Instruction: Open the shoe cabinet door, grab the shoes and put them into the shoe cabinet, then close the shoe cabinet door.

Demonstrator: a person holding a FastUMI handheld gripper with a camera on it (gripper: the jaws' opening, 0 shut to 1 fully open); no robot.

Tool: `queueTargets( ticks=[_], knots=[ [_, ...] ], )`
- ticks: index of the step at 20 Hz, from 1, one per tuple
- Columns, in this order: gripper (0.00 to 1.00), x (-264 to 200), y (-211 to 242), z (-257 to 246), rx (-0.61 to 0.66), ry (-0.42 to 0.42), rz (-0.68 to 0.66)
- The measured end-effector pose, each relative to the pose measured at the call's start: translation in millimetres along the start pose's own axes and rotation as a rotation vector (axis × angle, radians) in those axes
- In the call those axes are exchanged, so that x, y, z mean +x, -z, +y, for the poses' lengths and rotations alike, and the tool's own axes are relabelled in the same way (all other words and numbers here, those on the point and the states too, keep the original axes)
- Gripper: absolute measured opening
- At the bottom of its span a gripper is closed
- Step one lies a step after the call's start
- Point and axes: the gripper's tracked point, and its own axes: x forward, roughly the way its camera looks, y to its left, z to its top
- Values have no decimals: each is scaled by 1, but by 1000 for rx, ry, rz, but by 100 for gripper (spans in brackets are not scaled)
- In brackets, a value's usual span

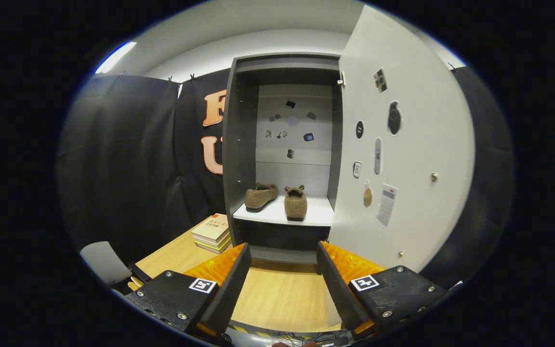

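The shoe cabinet (239, 144) stands ahead with its white door (412, 159) swung wide open to the right. Two brown fuzzy shoes sit on its white shelf (318, 214): the left shoe (260, 195) lies turned sideways, the right shoe (296, 202) points its heel toward me. My gripper (282, 253) hovers over the wooden table (282, 294), well short of the cabinet, open with nothing between its fingers. A small knob (434, 177) shows on the door's face.
A stack of books (213, 233) lies on the table left of the cabinet's base. A grey chair back (104, 262) sits at the table's near left corner. Stickers dot the door and the cabinet's back panel. Black cloth walls surround the booth.
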Motion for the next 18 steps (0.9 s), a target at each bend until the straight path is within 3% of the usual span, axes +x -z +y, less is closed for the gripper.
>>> queueTargets(
  ticks=[3, 9, 14, 18],
  knots=[
    [86, -26, 9, -28, 30, -28, -6],
    [86, -59, 10, -77, -13, -6, -49],
    [86, -59, -3, -122, 65, 25, -88],
    [86, -56, -13, -151, 47, 52, -111]
  ],
)
